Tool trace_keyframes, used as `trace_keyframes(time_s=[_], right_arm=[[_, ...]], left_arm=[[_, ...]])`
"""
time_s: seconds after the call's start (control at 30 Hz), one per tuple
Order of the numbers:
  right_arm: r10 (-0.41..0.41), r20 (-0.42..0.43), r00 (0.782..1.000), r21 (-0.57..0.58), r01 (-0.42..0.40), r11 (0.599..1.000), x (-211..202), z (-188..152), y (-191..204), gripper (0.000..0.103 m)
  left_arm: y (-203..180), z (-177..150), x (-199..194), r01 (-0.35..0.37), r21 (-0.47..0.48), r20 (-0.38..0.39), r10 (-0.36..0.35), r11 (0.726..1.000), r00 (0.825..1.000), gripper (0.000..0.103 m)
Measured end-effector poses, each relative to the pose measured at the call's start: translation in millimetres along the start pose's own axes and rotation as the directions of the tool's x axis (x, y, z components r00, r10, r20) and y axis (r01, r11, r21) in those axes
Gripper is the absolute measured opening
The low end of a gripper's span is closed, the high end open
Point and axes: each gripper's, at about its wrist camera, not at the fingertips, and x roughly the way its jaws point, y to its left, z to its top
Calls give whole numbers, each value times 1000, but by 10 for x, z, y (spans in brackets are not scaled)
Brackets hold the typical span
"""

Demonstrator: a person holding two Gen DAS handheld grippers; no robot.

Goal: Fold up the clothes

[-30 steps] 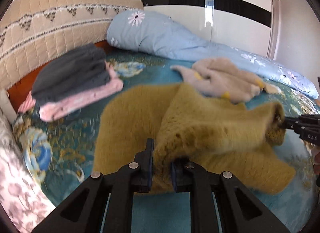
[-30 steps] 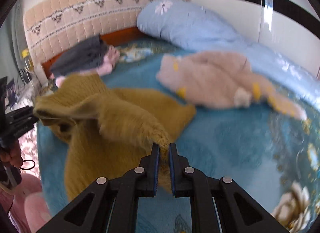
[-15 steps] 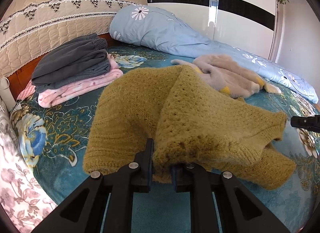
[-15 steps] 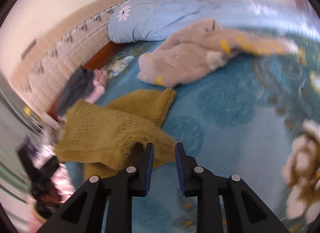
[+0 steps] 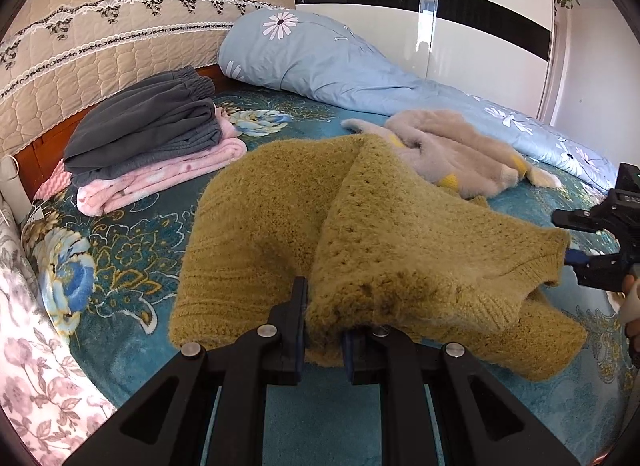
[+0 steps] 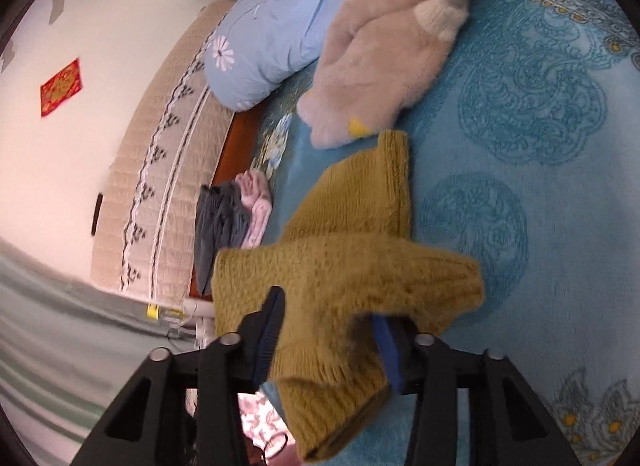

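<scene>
A mustard knitted sweater (image 5: 360, 234) lies partly folded on the teal bedspread (image 5: 132, 250). My left gripper (image 5: 324, 330) is shut on the sweater's near edge. In the left wrist view my right gripper (image 5: 568, 240) stands at the right, its jaws wide apart around the sweater's right corner. In the right wrist view, which is rolled sideways, the right gripper (image 6: 328, 342) is open with sweater fabric (image 6: 348, 266) between its spread fingers.
A folded stack of grey trousers (image 5: 148, 125) on pink clothes (image 5: 160, 177) sits at the back left by the headboard (image 5: 100, 45). A fluffy beige garment (image 5: 452, 149) lies behind the sweater. A light blue duvet (image 5: 340, 61) runs along the back.
The right gripper let go of the sweater corner, rolled sideways and opened wide, and now has the corner between its jaws again. The sweater settled lower on the bed; the left grip is unchanged.
</scene>
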Motion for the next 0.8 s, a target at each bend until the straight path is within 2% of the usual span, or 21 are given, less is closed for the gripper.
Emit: trace_keyframes(time_s=[0.03, 0.07, 0.13, 0.2, 0.3, 0.33, 0.4, 0.53, 0.6, 0.67, 0.8], right_arm=[[-6, 12, 1000, 27, 6, 1000, 30, 41, -18, 18], [-3, 15, 1000, 56, 2, 998, 45, 66, -35, 11], [33, 34, 999, 97, -36, 995, 30, 138, -19, 11], [87, 87, 992, 95, -95, 991, -102, 242, 130, 10], [171, 164, 972, 3, -174, 985, -432, 384, 627, 10], [200, 187, 962, -29, -198, 980, -542, 431, 794, 10], [222, 226, 949, -130, -197, 972, -813, 467, 1263, 10], [291, 302, 908, -317, -193, 929, -1501, 351, 2162, 10], [340, 332, 880, -389, -200, 899, -1875, 243, 2562, 10], [386, 351, 853, -453, -206, 868, -2233, 77, 2866, 10], [451, 382, 807, -577, -173, 798, -2869, -316, 3384, 10]], left_arm=[[-8, 15, -11, -6, 3, 4, 6, 1000, 1000, 15], [-22, 36, -29, -16, 9, 12, 16, 1000, 1000, 15], [-25, 130, -95, -32, 18, 40, 31, 999, 999, 14], [-1, 312, -214, -40, 12, 80, 38, 999, 996, 13], [-13, 717, -536, -66, 22, 178, 61, 998, 982, 13], [-65, 862, -698, -91, 48, 224, 78, 995, 971, 13], [-171, 1151, -1028, -142, 97, 316, 105, 985, 943, 13], [-301, 1589, -1856, -201, 123, 485, 118, 972, 866, 13], [-323, 1728, -2278, -196, 114, 538, 105, 974, 836, 13], [-342, 1782, -2611, -179, 110, 574, 84, 978, 814, 13], [-482, 1791, -3299, -174, 134, 664, 42, 976, 747, 13]])
